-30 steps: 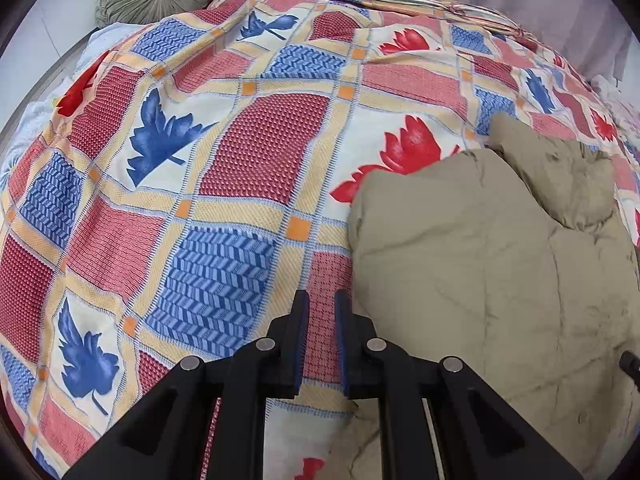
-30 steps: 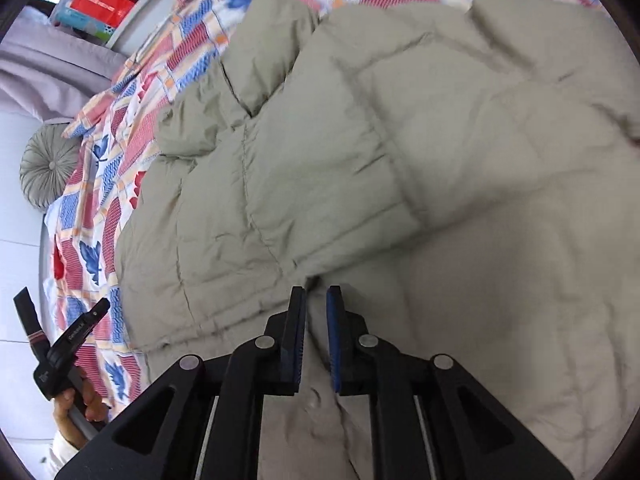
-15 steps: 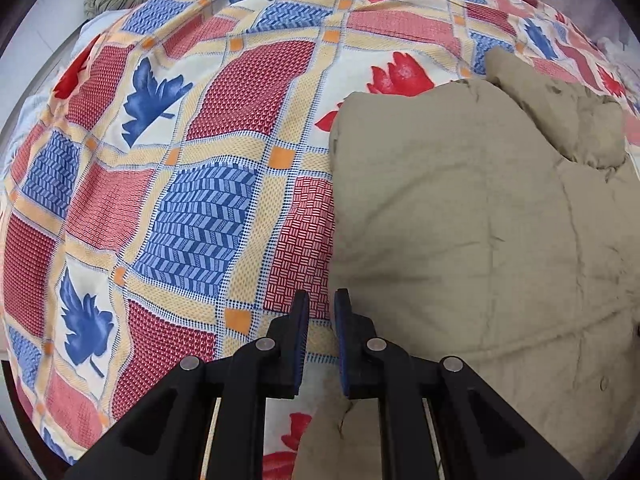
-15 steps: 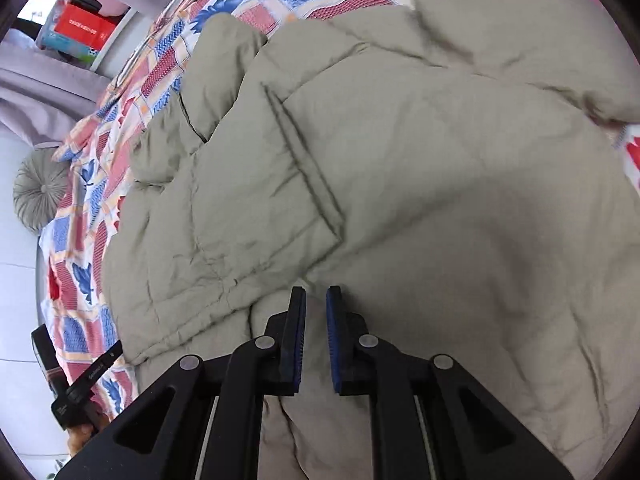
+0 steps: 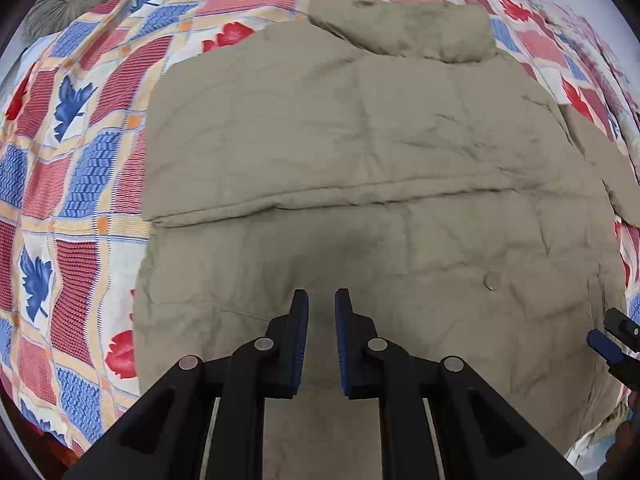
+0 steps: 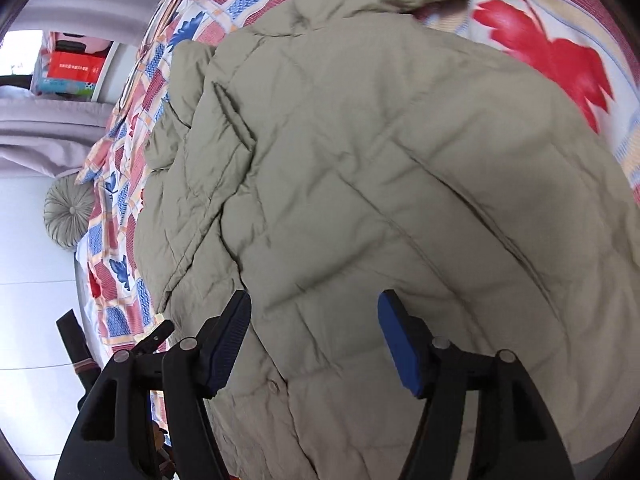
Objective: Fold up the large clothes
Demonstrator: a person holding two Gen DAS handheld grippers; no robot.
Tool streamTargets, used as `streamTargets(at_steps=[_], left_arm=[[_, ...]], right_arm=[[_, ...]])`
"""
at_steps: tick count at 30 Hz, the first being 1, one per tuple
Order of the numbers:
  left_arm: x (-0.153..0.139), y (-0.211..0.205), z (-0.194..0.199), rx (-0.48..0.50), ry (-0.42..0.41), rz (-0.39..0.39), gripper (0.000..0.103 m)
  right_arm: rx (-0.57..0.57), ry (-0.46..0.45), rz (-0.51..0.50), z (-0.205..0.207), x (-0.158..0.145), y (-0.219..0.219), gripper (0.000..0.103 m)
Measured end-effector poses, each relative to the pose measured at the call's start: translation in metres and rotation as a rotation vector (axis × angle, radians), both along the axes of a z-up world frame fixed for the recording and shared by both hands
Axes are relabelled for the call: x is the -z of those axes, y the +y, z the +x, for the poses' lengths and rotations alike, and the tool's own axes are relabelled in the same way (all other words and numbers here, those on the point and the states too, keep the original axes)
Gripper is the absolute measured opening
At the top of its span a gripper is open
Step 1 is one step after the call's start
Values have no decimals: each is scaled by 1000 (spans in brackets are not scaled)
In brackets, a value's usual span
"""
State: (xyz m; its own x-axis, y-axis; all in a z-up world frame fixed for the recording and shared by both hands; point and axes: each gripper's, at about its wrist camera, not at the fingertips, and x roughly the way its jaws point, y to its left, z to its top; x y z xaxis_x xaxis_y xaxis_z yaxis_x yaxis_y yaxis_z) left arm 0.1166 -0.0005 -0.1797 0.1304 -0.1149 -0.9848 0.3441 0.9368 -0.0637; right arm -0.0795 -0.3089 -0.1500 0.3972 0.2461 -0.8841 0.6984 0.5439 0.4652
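A large khaki padded jacket (image 5: 360, 152) lies spread on the bed, with a fold seam across its middle and its collar at the far end. It also fills the right wrist view (image 6: 380, 184). My left gripper (image 5: 321, 336) hovers above the jacket's near part, jaws close together with a small gap and nothing between them. My right gripper (image 6: 314, 340) is open wide above the jacket near its hem, nothing held. The right gripper's tip shows at the right edge of the left wrist view (image 5: 612, 340).
The bed has a patchwork bedspread (image 5: 80, 168) with red and blue leaf prints. A round grey cushion (image 5: 64, 0) lies at the head of the bed. Shelves with boxes (image 6: 72, 68) and a grey curtain stand beyond the bed.
My left gripper has moved right from over the bedspread to over the jacket. My right gripper has opened wide and drawn back toward the jacket's hem.
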Motion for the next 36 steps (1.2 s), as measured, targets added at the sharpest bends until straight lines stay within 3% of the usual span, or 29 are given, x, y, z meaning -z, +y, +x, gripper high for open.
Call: streamTargets(at_steps=[1, 2, 6, 8, 12, 14, 16, 21, 27, 36], left_arm=[[-1, -8, -4, 14, 4, 3, 98], [-3, -15, -8, 13, -16, 17, 101], [-13, -47, -25, 82, -67, 26, 102], [-13, -59, -29, 101, -64, 28, 102], [-17, -75, -33, 108, -64, 36, 102], [-15, -84, -34, 102, -32, 26, 102], [-14, -95, -39, 123, 9, 4, 102], [-19, -120, -51, 148, 7, -5, 102], [-16, -146, -56, 126, 19, 0, 102], [-6, -171, -60, 107, 40, 23, 102]], right_arm=[[11, -1, 5, -6, 0, -3, 69], [18, 0, 9, -13, -1, -6, 70], [47, -6, 14, -31, -4, -21, 71], [59, -16, 16, -39, -7, -33, 83], [104, -70, 16, -56, -16, -60, 86], [137, -109, 18, -63, -21, -78, 103], [175, -161, 26, -69, -26, -99, 103], [308, -271, 34, -86, -33, -153, 103], [378, -228, 29, -90, -32, -228, 103], [625, -405, 116, -97, -18, -322, 103]])
